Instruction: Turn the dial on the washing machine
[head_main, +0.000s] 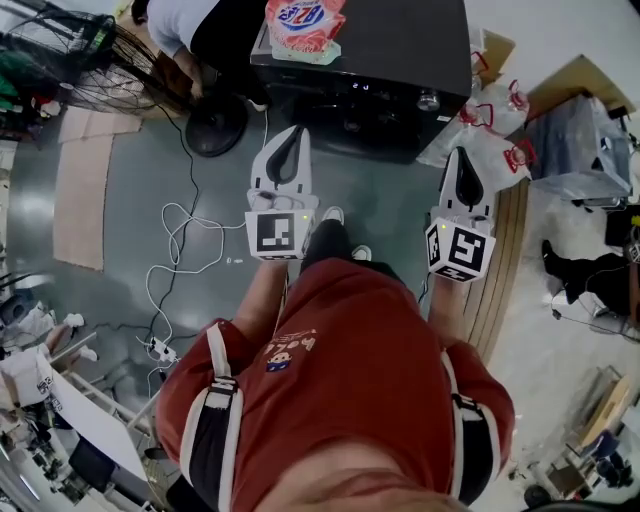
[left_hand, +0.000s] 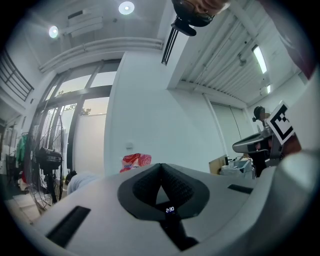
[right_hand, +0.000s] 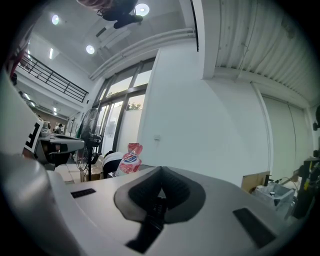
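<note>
Left tongs (head_main: 296, 135) and right tongs (head_main: 461, 155) both closed, empty. Washing machine (head_main: 400, 45) ahead of them; dial (head_main: 428, 99) nearest right tongs. Likely rigid, slick knob, so pinch across its rim.

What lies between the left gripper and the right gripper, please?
In the head view, the person's own white shoes and dark trouser leg show between the left gripper and the right gripper, above grey floor.
</note>
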